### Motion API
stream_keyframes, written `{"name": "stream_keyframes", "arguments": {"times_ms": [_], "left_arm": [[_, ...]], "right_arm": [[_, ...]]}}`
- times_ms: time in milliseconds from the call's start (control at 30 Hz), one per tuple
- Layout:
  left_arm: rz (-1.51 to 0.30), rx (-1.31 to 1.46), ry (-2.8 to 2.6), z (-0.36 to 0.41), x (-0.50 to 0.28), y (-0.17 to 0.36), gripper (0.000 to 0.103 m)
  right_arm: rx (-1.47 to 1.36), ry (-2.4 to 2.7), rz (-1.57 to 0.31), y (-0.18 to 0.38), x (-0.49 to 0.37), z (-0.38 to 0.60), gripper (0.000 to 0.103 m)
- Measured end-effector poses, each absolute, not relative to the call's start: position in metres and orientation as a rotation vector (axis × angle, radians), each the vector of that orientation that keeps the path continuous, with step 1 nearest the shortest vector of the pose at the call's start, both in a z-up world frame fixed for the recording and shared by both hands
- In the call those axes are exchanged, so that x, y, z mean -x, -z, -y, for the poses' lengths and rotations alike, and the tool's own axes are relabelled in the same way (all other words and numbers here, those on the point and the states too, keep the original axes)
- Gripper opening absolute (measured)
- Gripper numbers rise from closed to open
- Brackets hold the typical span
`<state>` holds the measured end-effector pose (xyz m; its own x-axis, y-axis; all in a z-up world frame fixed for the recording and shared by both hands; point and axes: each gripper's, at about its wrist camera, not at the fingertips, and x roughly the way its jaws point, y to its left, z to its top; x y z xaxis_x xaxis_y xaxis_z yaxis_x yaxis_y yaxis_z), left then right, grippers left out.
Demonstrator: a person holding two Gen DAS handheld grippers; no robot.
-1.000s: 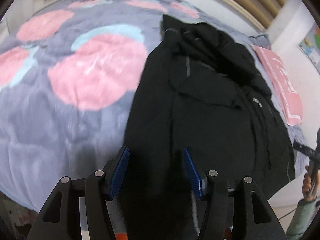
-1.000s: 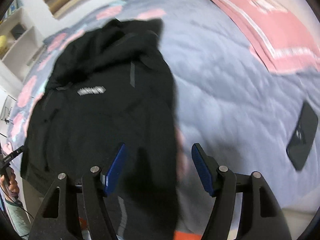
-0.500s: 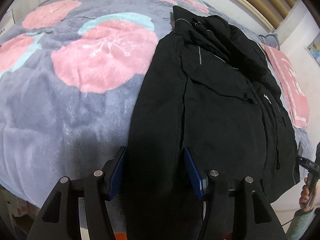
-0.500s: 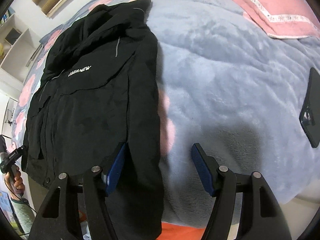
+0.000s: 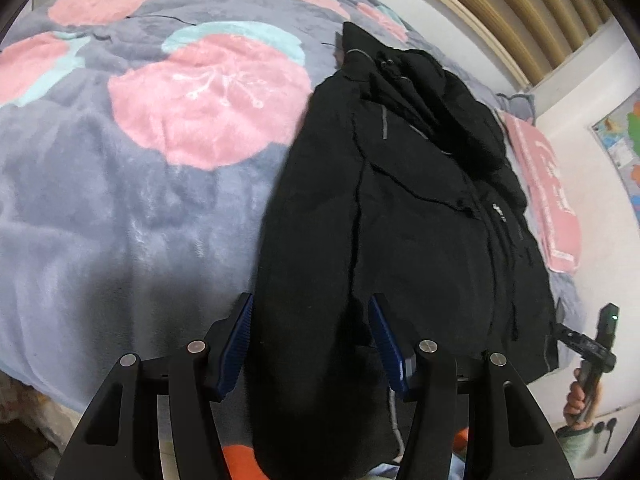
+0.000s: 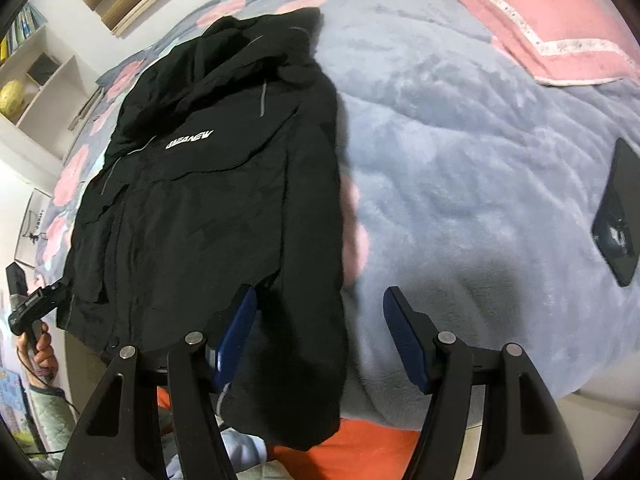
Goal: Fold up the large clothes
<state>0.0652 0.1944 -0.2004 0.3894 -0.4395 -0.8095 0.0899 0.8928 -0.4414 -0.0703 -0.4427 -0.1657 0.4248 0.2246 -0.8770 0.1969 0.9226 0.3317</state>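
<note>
A large black jacket point(image 5: 408, 208) lies face up on the bed, hood far, hem and sleeve ends hanging over the near edge. It also shows in the right wrist view point(image 6: 208, 192) with white chest lettering. My left gripper point(image 5: 310, 336) is open, its jaws on either side of the jacket's left sleeve near the cuff. My right gripper point(image 6: 320, 332) is open, with the right sleeve lying between its jaws, nearer the left one. Neither is closed on cloth.
The bed has a grey plush blanket with pink circles point(image 5: 208, 100). A pink pillow point(image 6: 552, 20) lies at the far right and a black phone point(image 6: 618, 212) on the blanket's right. Shelves point(image 6: 36, 80) stand at the left. Orange cloth point(image 6: 360, 448) shows below the bed edge.
Both grippers have drawn back slightly and steadied over the sleeve ends. The jacket has stayed in place. Jaws stayed open.
</note>
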Motion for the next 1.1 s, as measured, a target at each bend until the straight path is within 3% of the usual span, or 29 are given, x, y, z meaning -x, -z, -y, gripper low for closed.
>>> {"name": "stream_keyframes", "arguments": {"times_ms": [267,333,533,833,1067,1100], "left_arm": [[-1.179,0.357,0.373,-0.179,-0.077,0.216,0.063],[-1.137,0.37,0.467,-0.173,-0.072,0.203,0.063],[-0.969,0.54,0.834,-0.162,-0.065,0.158,0.063],[-1.131,0.482,0.724,-0.154,-0.05,0.209,0.063],[-1.152,0.415,0.684,-0.151,-0.035,0.216,0.063],[-1.144,0.411,0.674,-0.147,-0.037,0.217,0.056]], "right_arm": [[-0.502,-0.086,-1.18,0.195,0.054,0.436,0.07],[-0.468,-0.127,-1.167,0.185,0.055,0.426,0.061],[-0.371,-0.248,-1.052,0.141,0.053,0.389,0.061],[-0.409,-0.196,-1.198,0.195,0.06,0.388,0.061],[-0.416,-0.212,-1.159,0.188,0.079,0.386,0.061],[-0.407,-0.208,-1.148,0.186,0.078,0.385,0.054]]}}
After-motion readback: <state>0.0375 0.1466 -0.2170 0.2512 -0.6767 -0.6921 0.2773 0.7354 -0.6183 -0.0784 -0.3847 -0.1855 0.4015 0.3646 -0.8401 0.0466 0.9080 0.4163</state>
